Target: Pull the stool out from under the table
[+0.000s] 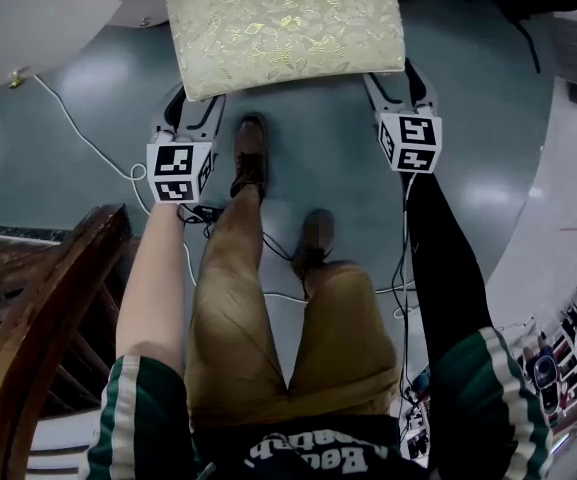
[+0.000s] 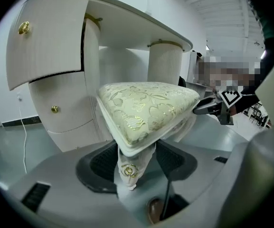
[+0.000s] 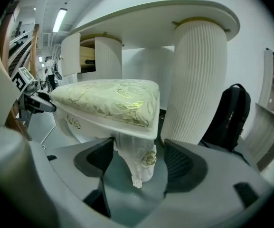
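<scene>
Stool (image 1: 283, 28) stands at the table's (image 2: 141, 25) front edge, seat mostly out, the spread jaws of left gripper (image 1: 194, 113) and right gripper (image 1: 398, 93) each round a near leg (image 3: 144, 163) without pinching; the pull looks nearly done, and any further drag needs both closed first.
</scene>
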`<state>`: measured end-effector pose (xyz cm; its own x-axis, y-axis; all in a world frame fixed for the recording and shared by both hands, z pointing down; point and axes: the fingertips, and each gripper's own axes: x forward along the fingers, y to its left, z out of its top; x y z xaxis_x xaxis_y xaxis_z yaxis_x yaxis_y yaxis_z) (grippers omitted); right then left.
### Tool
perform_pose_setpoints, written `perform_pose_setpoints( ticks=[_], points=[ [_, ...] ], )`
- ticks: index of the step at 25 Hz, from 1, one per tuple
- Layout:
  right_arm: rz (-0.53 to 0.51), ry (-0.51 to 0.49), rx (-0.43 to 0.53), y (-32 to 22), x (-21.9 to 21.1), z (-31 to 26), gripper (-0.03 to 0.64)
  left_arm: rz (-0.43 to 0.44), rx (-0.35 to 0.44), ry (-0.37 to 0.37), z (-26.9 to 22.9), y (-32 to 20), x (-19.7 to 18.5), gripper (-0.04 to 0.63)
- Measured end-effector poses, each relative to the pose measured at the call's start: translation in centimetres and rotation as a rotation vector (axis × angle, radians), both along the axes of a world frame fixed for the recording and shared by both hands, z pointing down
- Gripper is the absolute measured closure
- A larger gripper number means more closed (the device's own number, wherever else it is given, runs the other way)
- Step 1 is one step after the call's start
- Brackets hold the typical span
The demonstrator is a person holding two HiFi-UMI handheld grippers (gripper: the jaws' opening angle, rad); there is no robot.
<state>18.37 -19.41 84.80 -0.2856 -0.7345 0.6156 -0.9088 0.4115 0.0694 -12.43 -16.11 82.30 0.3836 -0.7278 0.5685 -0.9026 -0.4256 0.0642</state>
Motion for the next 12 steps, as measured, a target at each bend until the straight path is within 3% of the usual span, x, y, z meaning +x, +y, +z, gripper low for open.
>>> perform_pose_setpoints(
  ticks=[3, 4, 6, 12],
  points=[
    [-0.059, -0.028, -0.022, -0.2, -0.5, 0.5, 0.274, 0.013, -0.002, 0.020, 0.1, -0.3, 0.4, 0.325],
    [-0.077, -0.024, -0.028, -0.2, -0.6, 0.6, 0.322, 0.018, -0.001, 0.025, 0.1, -0.5, 0.4, 0.319],
    [-0.093, 0.001, -0.035, 0.0, -0.7, 0.7, 0.333, 0.019, 0.008, 0.030, 0.1, -0.6, 0.3, 0.321],
    [-0.046, 0.018, -0.048, 1.4, -1.0, 0.6, 0.342, 0.029, -0.018, 0.024, 0.0, -0.6, -0.1, 0.322]
  ],
)
